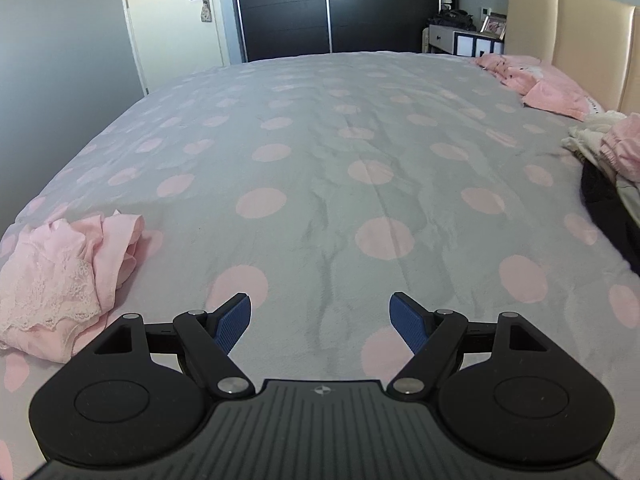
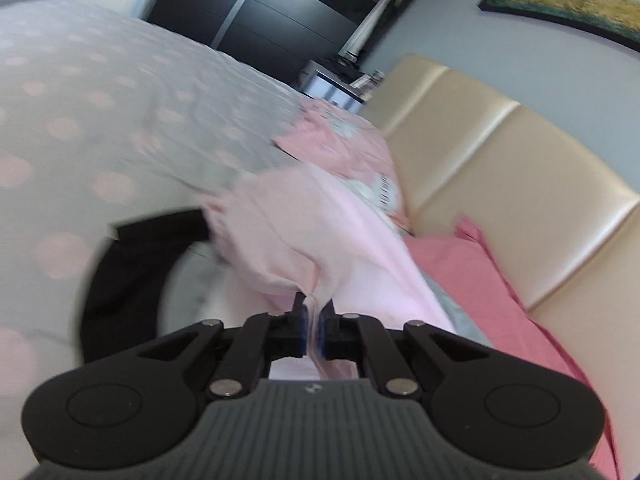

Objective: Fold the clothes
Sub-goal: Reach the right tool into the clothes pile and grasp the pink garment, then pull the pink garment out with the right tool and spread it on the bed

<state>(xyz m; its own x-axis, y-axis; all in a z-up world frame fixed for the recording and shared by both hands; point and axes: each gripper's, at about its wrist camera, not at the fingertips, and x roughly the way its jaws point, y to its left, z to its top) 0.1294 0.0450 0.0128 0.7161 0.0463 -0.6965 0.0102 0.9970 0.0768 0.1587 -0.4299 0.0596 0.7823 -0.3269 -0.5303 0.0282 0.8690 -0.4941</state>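
Left hand-held gripper (image 1: pixel 320 322) hovers low over the bed (image 1: pixel 320 128), its 2 blue pads (image 1: pixel 234 326) spread wide with nothing between them, only the grey cover with pink dots below. A crumpled pale pink garment with lace trim (image 1: pixel 68 280) lies on the cover just left of this gripper, apart from the pads. At the right edge of the left wrist view sits a heap of clothes (image 1: pixel 608 160), white, pink and black pieces mixed, near the pink pillows (image 1: pixel 548 88) and the cream padded headboard (image 1: pixel 580 36). Right hand-held gripper (image 2: pixel 315 328) is pinched nearly closed on a fold of a light pink garment (image 2: pixel 304 232); the cloth runs up from between the pads and drapes away toward the pillows (image 2: pixel 472 276). That view is tilted and blurred. A black garment (image 2: pixel 124 276) lies beside the pink one on the cover, touching its lower left edge. Dark wardrobe (image 1: pixel 340 12) and a white door (image 1: pixel 172 12) stand beyond the foot side of the bed; a framed picture (image 2: pixel 568 0) hangs above the headboard.
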